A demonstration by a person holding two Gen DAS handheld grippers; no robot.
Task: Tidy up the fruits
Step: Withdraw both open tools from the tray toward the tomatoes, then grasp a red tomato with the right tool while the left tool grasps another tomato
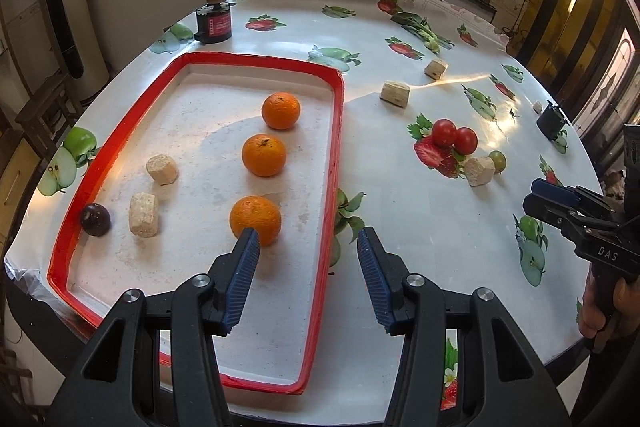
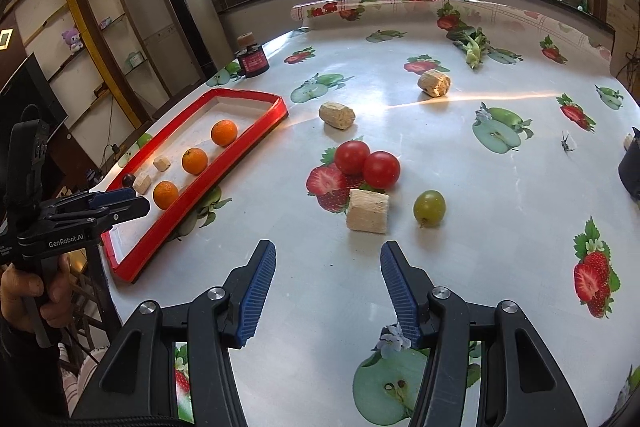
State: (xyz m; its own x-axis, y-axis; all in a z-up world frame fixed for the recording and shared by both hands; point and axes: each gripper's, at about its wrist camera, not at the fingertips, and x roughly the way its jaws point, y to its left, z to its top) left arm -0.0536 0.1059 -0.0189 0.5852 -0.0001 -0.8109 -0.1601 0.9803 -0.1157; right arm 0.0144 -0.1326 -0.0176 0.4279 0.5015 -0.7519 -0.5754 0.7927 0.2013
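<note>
Left wrist view looks down over the left gripper (image 1: 306, 245), whose blue-padded jaws stand apart with nothing between them; they hang above the near right part of a red-rimmed tray (image 1: 335, 131). This tray is a long rectangle whose long axis runs away from the gripper toward the window, tilting a little leftward. Inside it three oranges (image 1: 264, 155) sit in a row along that same axis: the nearest one (image 1: 255, 217) lies just beyond the left fingertip, the farthest (image 1: 281, 110) well ahead. Left of the row rest two pale cork-like blocks (image 1: 143, 214) and, against the left rim, a dark purple round fruit (image 1: 95, 219). On the tabletop (image 1: 400, 211) ahead and to the right of the gripper lie two red tomatoes (image 1: 454, 135) touching each other, a green grape (image 1: 497, 159) and another pale block (image 1: 479, 171) beside it. The right gripper (image 1: 538, 197) shows at the far right edge, held by a hand (image 1: 600, 307). In the right wrist view, the right gripper (image 2: 328, 255) also has its jaws apart and empty, above bare tabletop. Straight ahead of it lies a pale block (image 2: 368, 211), its long axis crosswise to the gripper, with the two tomatoes (image 2: 367, 163) just beyond it and the green grape (image 2: 429, 207) ahead and to the right, stem end turned down toward the gripper. Two more blocks (image 2: 337, 115) lie farther ahead. A dark jar (image 2: 253, 61) stands beyond the tray's far end.
</note>
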